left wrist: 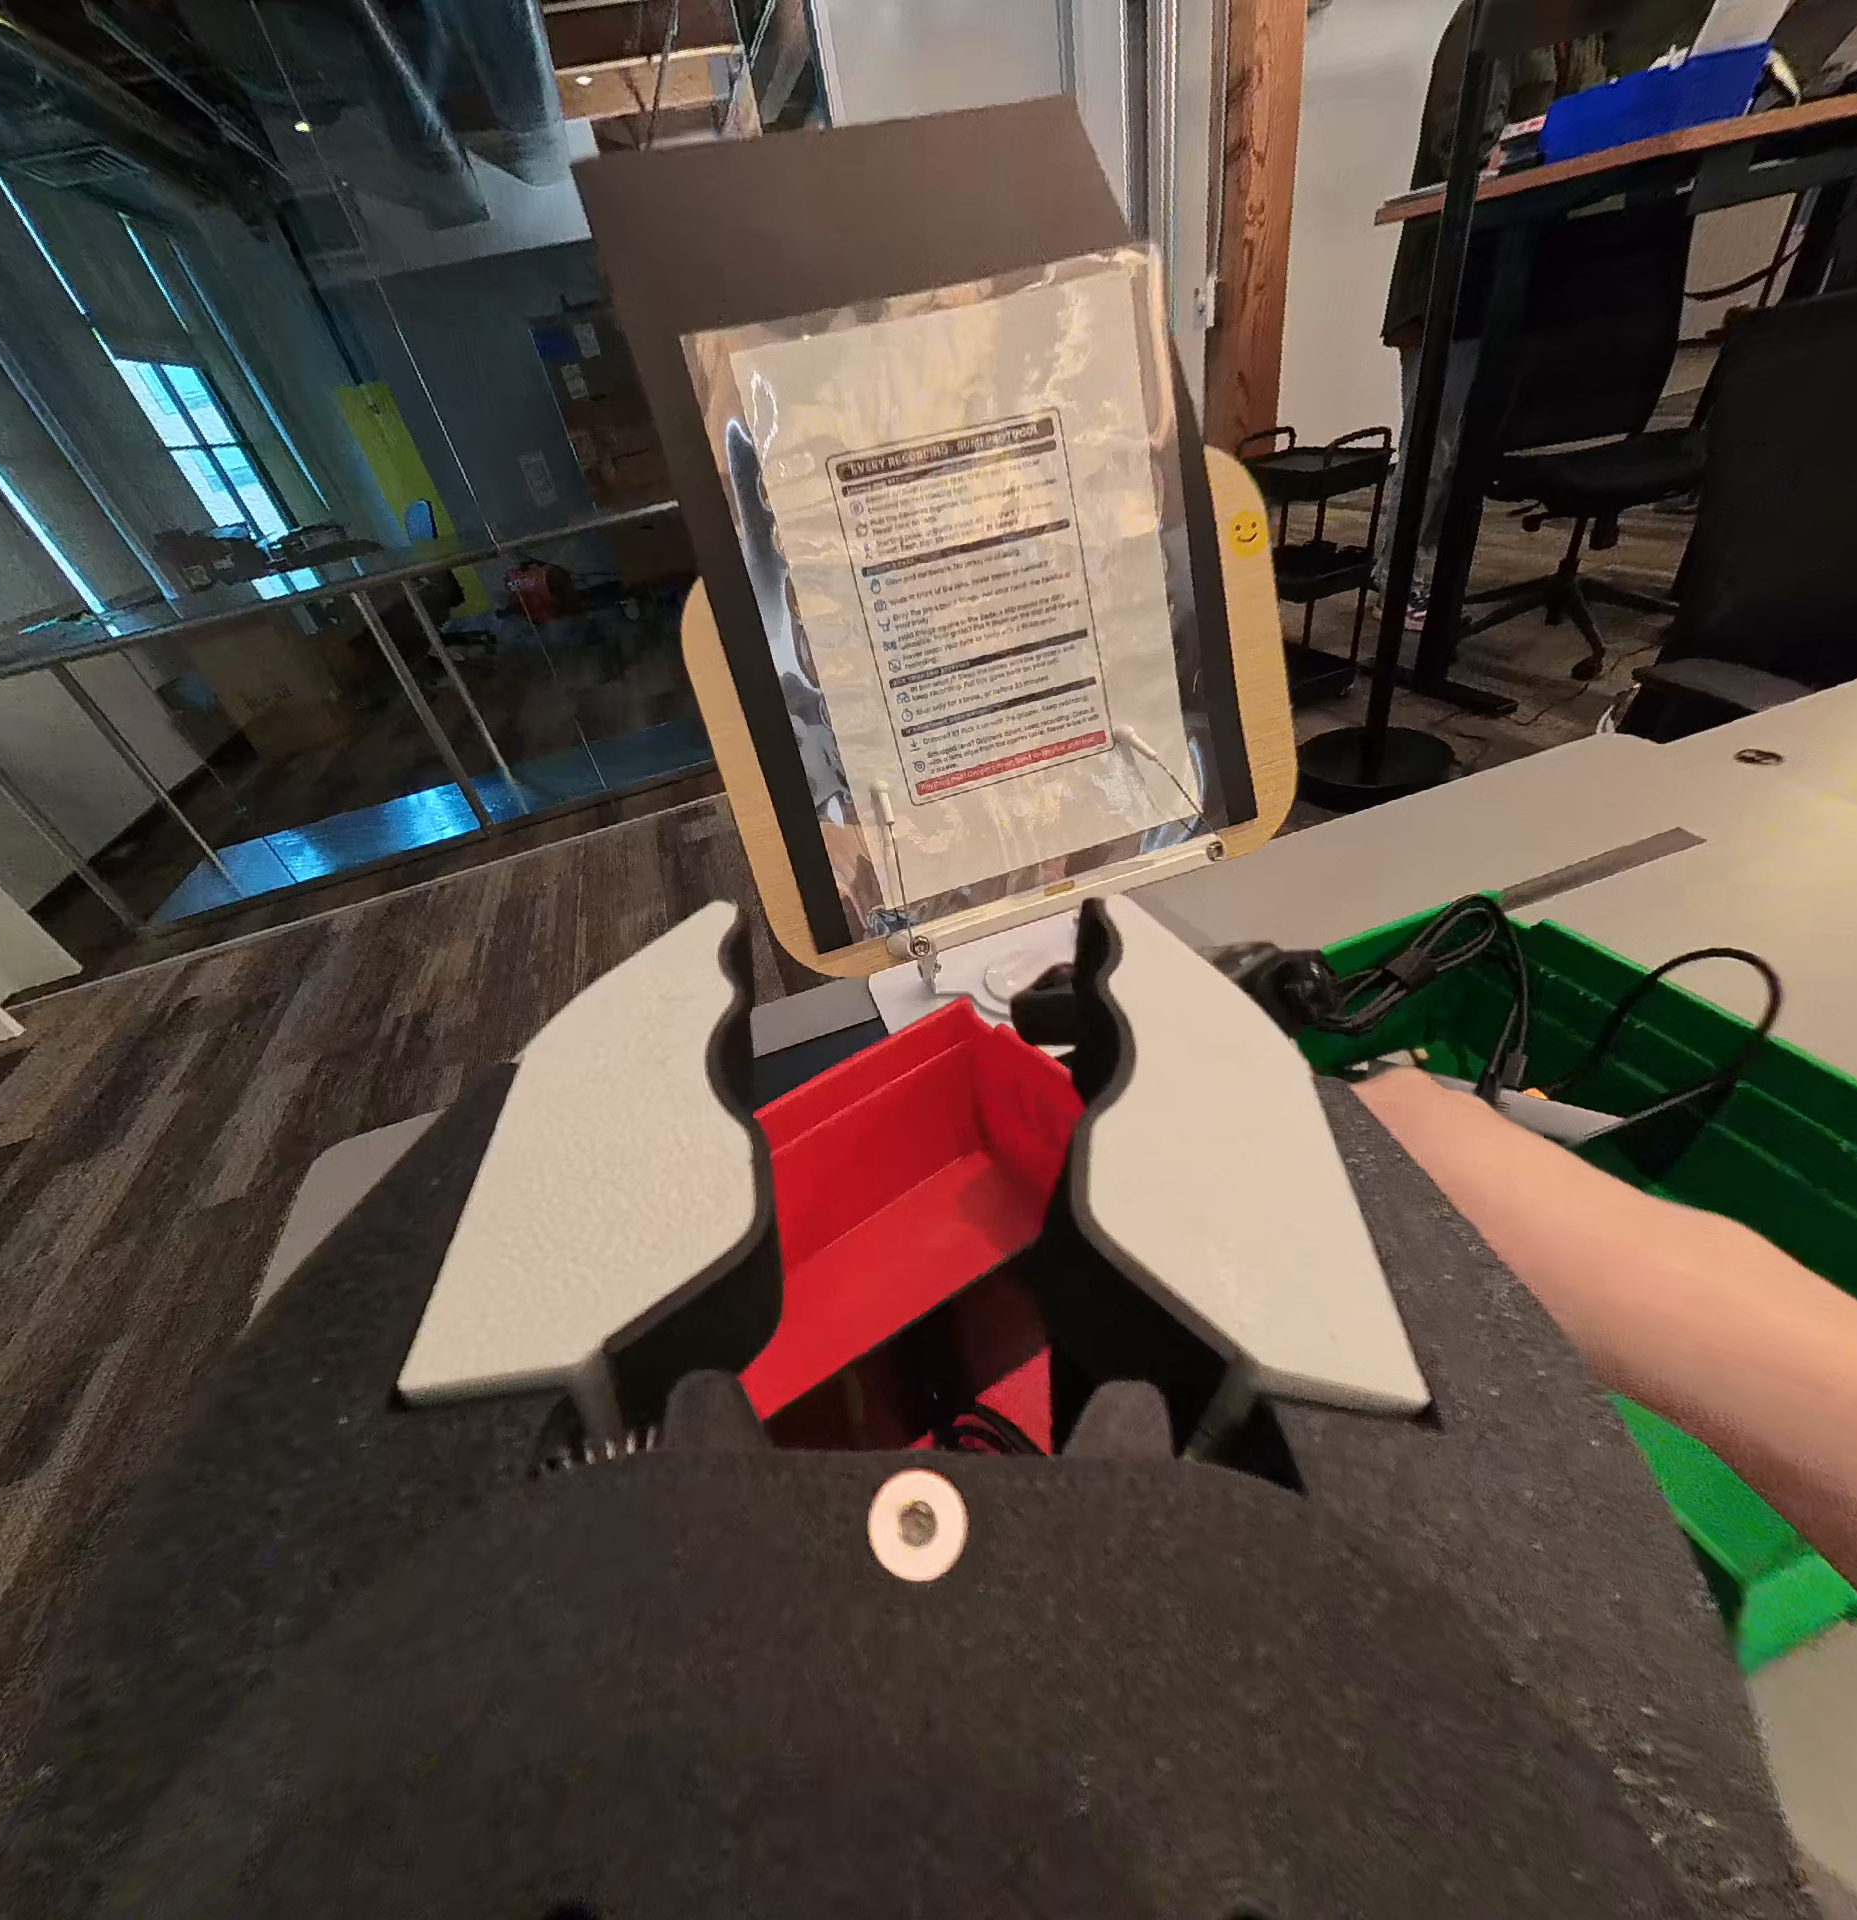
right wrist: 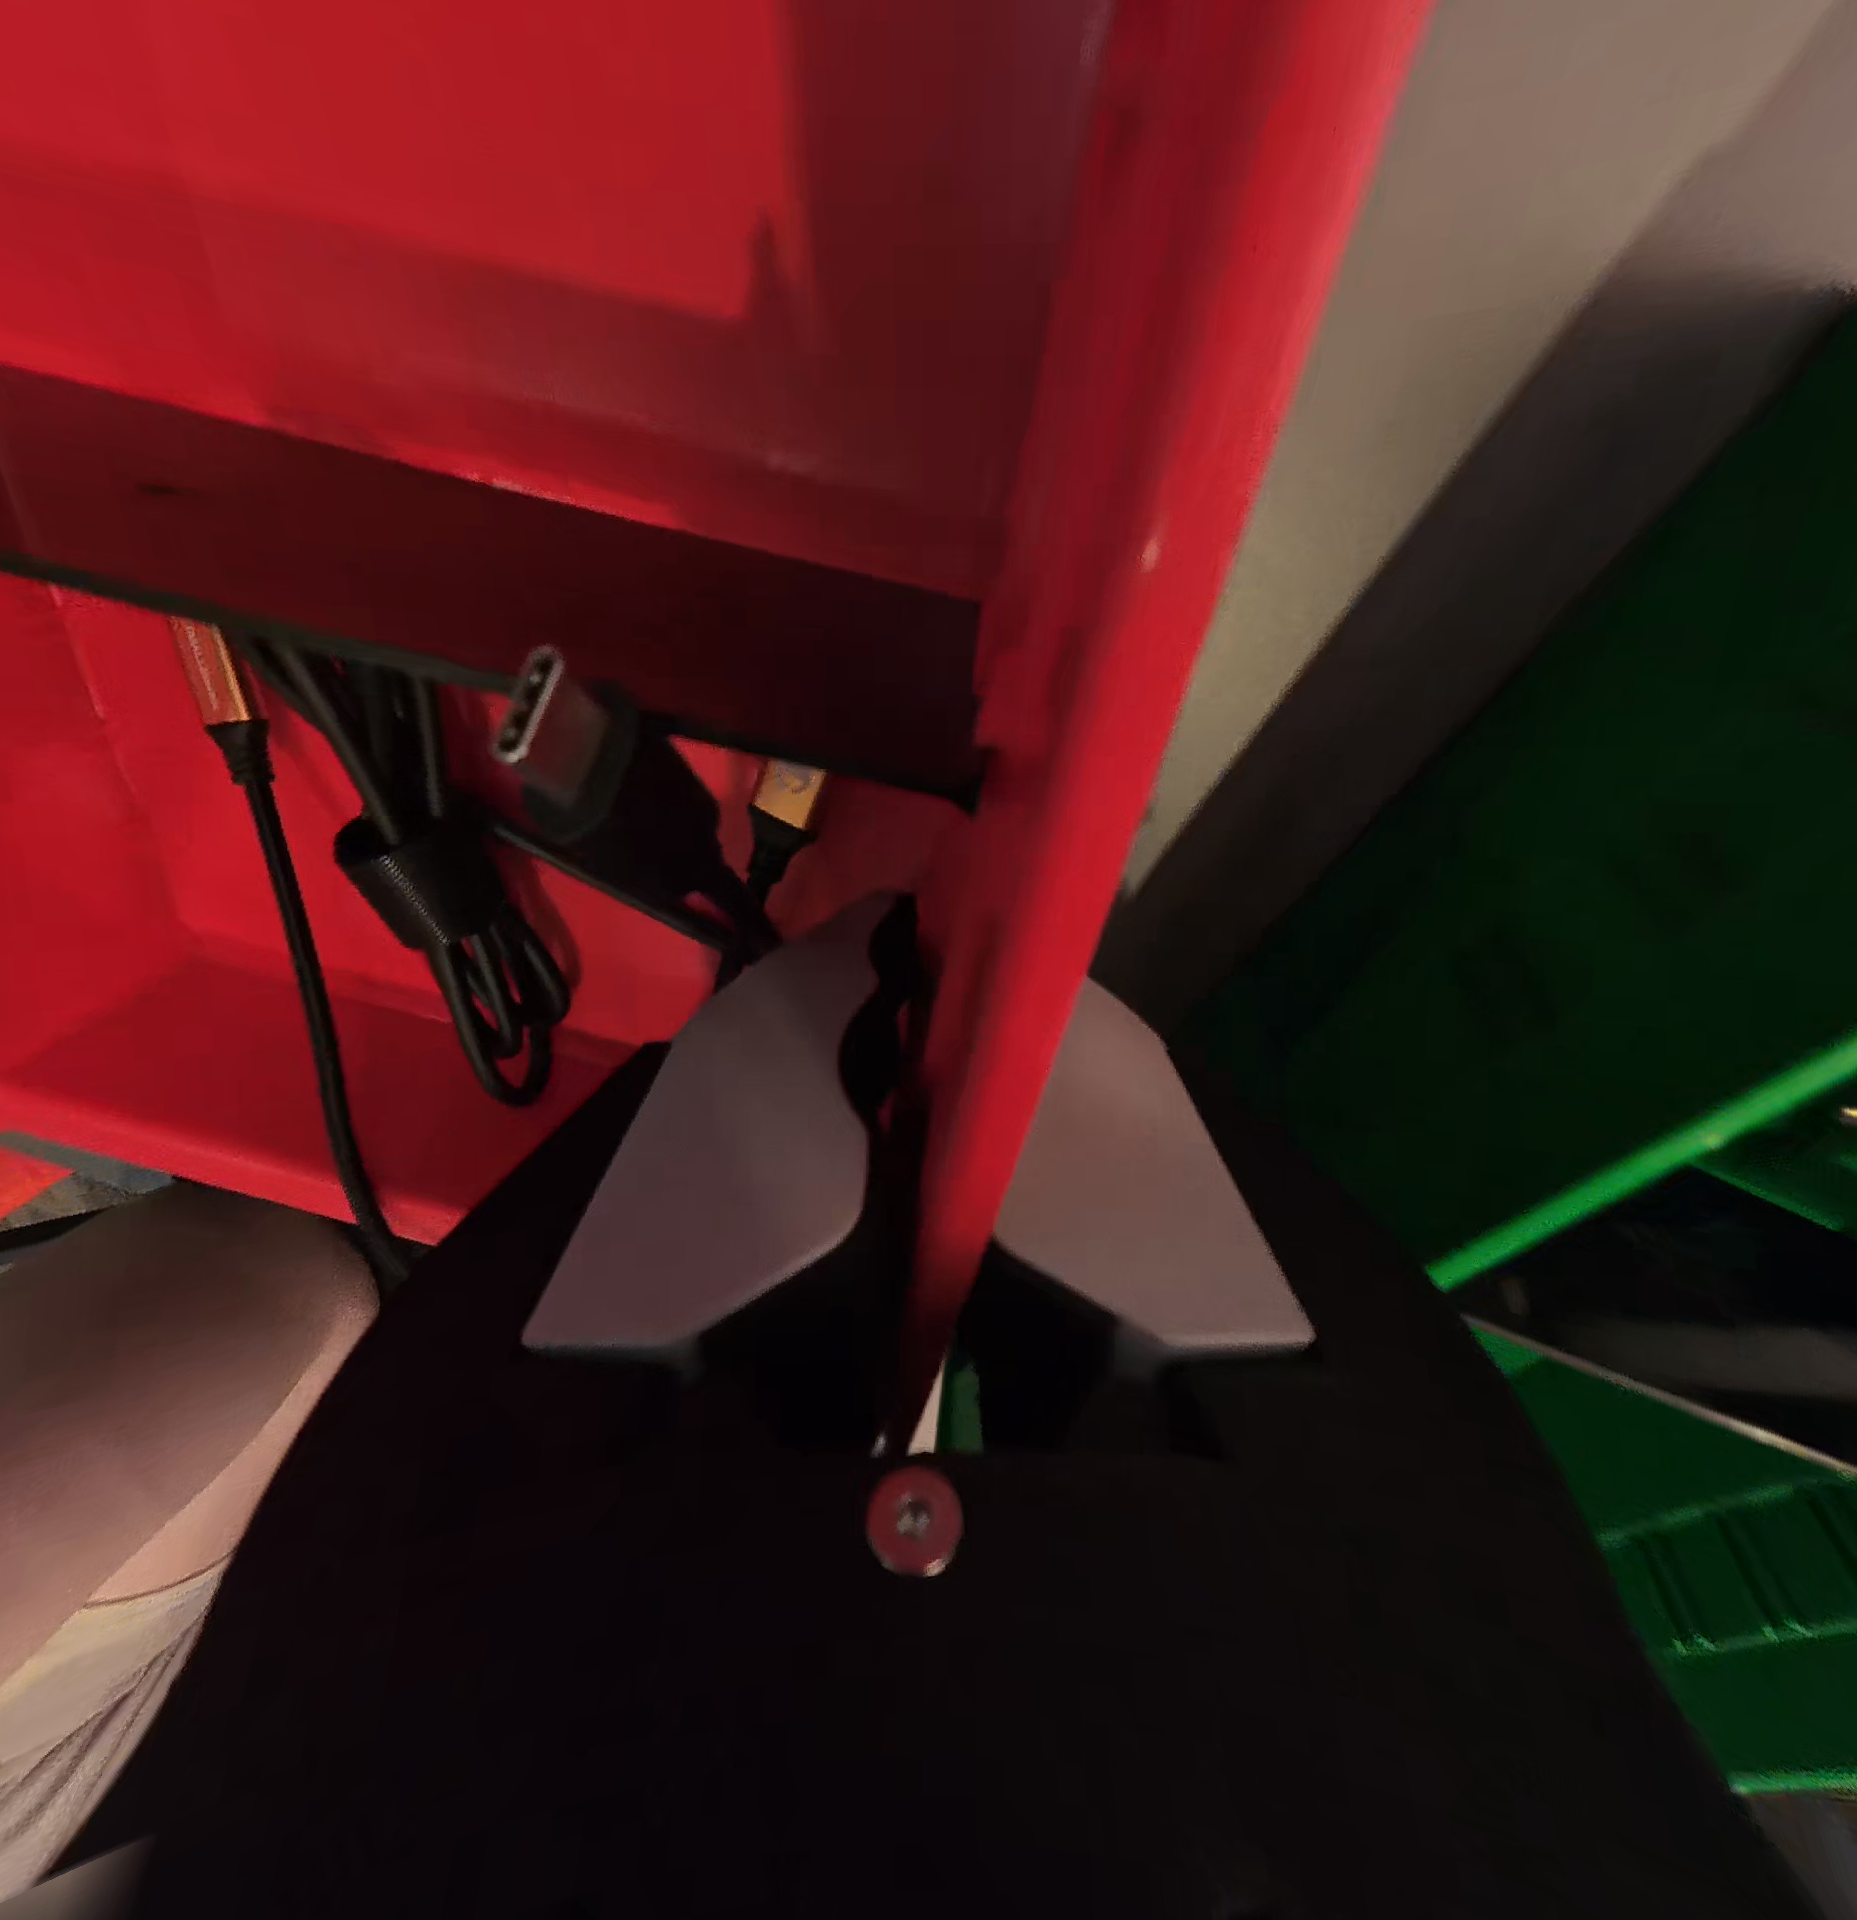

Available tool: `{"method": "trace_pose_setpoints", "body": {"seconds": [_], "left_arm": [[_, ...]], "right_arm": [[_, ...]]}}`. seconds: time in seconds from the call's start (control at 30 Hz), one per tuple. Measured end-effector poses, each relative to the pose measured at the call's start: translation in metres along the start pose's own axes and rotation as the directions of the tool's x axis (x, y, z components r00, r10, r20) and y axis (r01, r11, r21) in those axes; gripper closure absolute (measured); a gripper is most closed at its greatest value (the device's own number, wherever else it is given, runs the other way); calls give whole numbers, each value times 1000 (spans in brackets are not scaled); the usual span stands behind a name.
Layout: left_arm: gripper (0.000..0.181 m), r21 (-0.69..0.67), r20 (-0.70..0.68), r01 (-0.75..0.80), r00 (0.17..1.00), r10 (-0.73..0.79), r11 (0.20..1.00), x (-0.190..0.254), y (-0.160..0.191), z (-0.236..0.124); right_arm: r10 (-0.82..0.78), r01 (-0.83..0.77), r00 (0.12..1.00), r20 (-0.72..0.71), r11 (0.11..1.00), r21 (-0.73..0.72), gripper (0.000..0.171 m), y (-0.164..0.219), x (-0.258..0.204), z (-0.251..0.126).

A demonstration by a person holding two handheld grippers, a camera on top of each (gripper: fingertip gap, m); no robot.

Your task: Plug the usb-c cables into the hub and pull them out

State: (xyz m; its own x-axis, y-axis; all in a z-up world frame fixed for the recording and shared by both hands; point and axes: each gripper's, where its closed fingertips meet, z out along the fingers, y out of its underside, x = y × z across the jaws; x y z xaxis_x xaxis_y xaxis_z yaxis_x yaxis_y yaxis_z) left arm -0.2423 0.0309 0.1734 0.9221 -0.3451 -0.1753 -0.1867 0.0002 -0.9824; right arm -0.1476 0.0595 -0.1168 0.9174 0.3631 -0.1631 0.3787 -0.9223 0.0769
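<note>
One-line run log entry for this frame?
left tongs: open over red bin | right tongs: astride red bin wall, closure unclear | usb-c cables: lying in red bin | hub: not identifiable

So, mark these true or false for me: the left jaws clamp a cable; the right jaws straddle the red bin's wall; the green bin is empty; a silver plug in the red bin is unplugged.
1. The left gripper clamps a cable. False: its jaws are open and hold nothing.
2. The right gripper straddles the wall of the red bin. True: one jaw is inside the bin and one outside.
3. The green bin is empty. False: black cables lie in it.
4. A silver plug in the red bin is unplugged. True: its open end shows.
</note>
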Motion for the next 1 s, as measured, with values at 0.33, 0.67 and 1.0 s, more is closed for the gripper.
{"method": "trace_pose_setpoints", "body": {"seconds": [0.33, 0.67, 1.0], "left_arm": [[132, 389, -192, 201, 972, -134, 899, 21, -76, -126], [132, 415, -328, 285, 933, -149, 864, 17, -81, -128], [122, -310, -549, 31, 810, -206, 950, 145, 59, 43]], "right_arm": [[-63, 59, 996, 58, 996, 70, 165, 18, 17, -85], [37, -71, 991, 130, 959, 275, 166, 130, 143, -204], [445, -447, 895, 39, 888, 111, 165, 294, 338, -147]]}}
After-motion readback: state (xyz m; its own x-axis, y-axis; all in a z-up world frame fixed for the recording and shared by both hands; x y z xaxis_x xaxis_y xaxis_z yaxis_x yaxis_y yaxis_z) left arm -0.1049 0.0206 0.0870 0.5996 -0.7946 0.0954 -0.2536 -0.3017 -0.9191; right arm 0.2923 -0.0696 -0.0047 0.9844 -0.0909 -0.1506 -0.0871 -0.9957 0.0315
